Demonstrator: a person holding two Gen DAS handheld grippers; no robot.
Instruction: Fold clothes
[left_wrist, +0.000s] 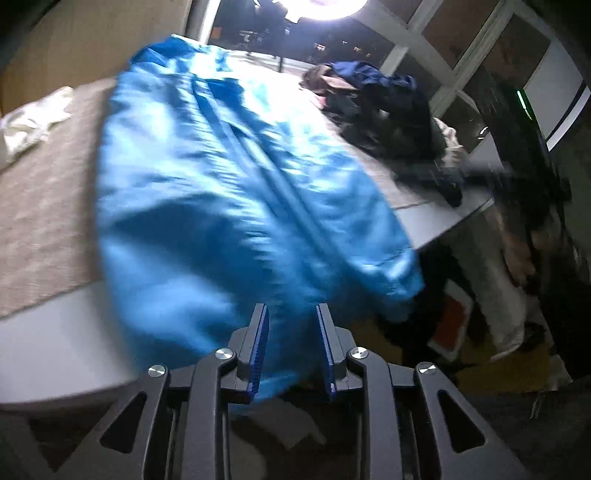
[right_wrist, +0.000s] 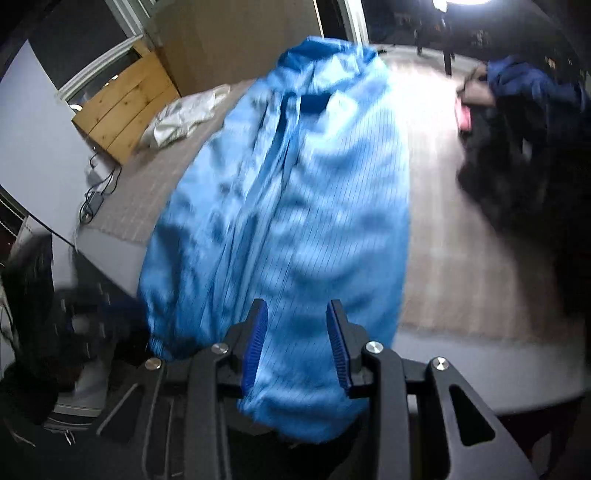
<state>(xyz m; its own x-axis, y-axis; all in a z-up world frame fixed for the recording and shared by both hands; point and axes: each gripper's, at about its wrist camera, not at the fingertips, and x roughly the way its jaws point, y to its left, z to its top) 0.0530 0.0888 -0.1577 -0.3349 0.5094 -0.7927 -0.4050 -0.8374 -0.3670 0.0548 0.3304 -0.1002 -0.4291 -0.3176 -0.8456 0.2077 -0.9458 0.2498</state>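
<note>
On the table (left_wrist: 55, 339), over a beige cloth (left_wrist: 48, 206), a bright blue garment (left_wrist: 229, 192) lies spread lengthwise, its near hem draped past the table's near edge toward both cameras. Both views are motion-blurred, so fabric detail is soft; a centre seam or placket runs along its length, and faint pinstripes show in the right wrist view.

The left gripper (left_wrist: 291, 350) sits at 6 o'clock in its view, blue-padded fingers parted with the garment's hem lying between them. Whether the pads touch the fabric cannot be told. The right gripper (right_wrist: 297, 343) is likewise spread, with the garment (right_wrist: 295, 206) filling the gap between its fingers; contact is unclear there too.

A white crumpled cloth (left_wrist: 33, 118) rests at 10 o'clock of the left view. A dark pile of clothes (left_wrist: 384, 107) sits at 2 o'clock, its contents indistinct. A wooden crate (right_wrist: 125, 107) stands at 10 o'clock of the right view. A bright lamp (left_wrist: 317, 7) at 12 o'clock washes out the far table area.
</note>
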